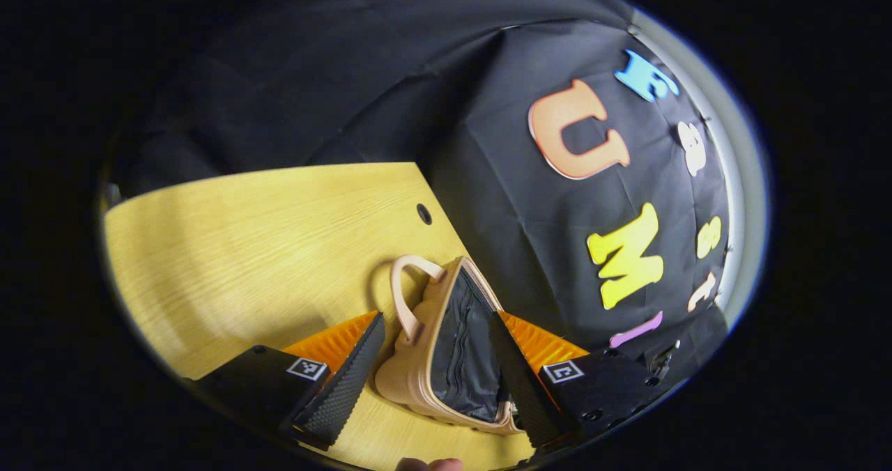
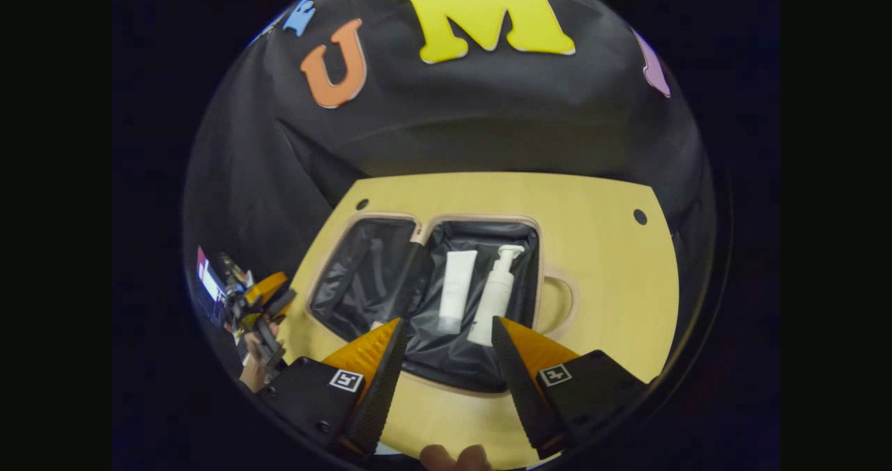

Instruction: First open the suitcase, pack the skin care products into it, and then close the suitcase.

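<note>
The beige suitcase (image 2: 481, 218) lies open flat on the table, both halves lined in black. In its right half a white tube (image 2: 456, 283) and a white pump bottle (image 2: 496, 297) lie side by side. The suitcase handle (image 2: 564, 304) sticks out to the right. My right gripper (image 2: 446, 366) hovers open above the near rim. At the far left, off the suitcase's left edge, a hand (image 2: 254, 370) holds my left gripper (image 2: 268, 311). In the left gripper view the suitcase (image 1: 401, 380) and its handle (image 1: 401, 290) show end-on between the spread fingers of my left gripper (image 1: 432, 380).
The light wooden table (image 2: 613, 276) has small cable holes near its back edge (image 2: 640, 216). Bare tabletop (image 1: 265, 234) stretches beyond the suitcase. Black cloth hangs close behind the table. A fingertip (image 2: 453, 457) shows at the bottom edge.
</note>
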Motion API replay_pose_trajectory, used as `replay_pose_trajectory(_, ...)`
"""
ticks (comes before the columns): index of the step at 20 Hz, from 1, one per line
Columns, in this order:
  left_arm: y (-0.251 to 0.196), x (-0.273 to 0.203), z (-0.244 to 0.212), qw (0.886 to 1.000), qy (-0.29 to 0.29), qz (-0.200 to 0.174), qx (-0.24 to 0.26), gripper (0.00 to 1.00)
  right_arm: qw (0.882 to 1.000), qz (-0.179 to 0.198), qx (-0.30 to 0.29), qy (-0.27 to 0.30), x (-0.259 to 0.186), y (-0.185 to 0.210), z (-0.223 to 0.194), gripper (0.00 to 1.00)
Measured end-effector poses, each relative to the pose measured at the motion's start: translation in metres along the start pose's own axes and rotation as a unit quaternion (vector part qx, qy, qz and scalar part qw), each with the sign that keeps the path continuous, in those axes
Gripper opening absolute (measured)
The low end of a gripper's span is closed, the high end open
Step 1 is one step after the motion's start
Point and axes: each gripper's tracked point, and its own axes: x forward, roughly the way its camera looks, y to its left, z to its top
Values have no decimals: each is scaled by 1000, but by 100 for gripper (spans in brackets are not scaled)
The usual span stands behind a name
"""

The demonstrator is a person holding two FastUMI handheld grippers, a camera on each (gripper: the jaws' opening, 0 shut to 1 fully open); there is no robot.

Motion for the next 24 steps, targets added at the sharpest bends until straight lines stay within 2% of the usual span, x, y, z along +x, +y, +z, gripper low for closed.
replay_pose_trajectory(2,14,20,-2,1000,9,8,-12,96,1000,3,3,-31,-23,0,6,73)
replay_pose_trajectory(3,17,29,-6,1000,17,9,-12,96,999,6,8,-41,-33,2,8,67)
replay_pose_trajectory(4,17,35,-9,1000,24,8,-11,96,999,7,13,-49,-41,2,9,74)
replay_pose_trajectory(7,19,51,-8,999,29,14,-17,95,998,12,23,-53,-52,5,7,73)
replay_pose_trajectory(9,29,62,-8,999,26,34,-14,92,998,21,26,-49,-57,13,3,74)
replay_pose_trajectory(11,30,67,-6,999,30,35,-23,88,998,24,9,-51,-60,20,2,74)
replay_pose_trajectory(12,34,71,-7,998,34,43,-25,81,998,23,-5,-53,-62,24,2,74)
replay_pose_trajectory(13,38,75,-6,998,37,49,-24,89,998,22,-21,-56,-65,28,1,73)
replay_pose_trajectory(14,40,83,-6,997,38,56,-26,80,997,22,-40,-61,-68,34,2,73)
replay_pose_trajectory(15,39,86,-5,997,39,54,-33,75,996,22,-62,-66,-72,39,2,74)
replay_pose_trajectory(16,37,90,-4,997,40,53,-41,49,994,20,-86,-72,-75,44,3,74)
replay_pose_trajectory(17,36,96,-4,997,42,53,-48,29,991,18,-109,-79,-80,48,4,74)
replay_pose_trajectory(18,37,102,-7,996,45,58,-52,30,988,15,-129,-87,-85,52,5,74)
replay_pose_trajectory(19,39,107,-10,995,51,67,-52,24,985,11,-145,-97,-90,55,7,74)
replay_pose_trajectory(20,37,109,-9,995,50,68,-51,31,982,5,-154,-108,-94,56,9,74)
replay_pose_trajectory(21,31,109,-5,996,42,66,-50,14,980,-4,-156,-125,-100,55,14,74)
replay_pose_trajectory(24,-6,97,15,998,11,55,-9,7,974,-41,-141,-171,-110,36,31,73)
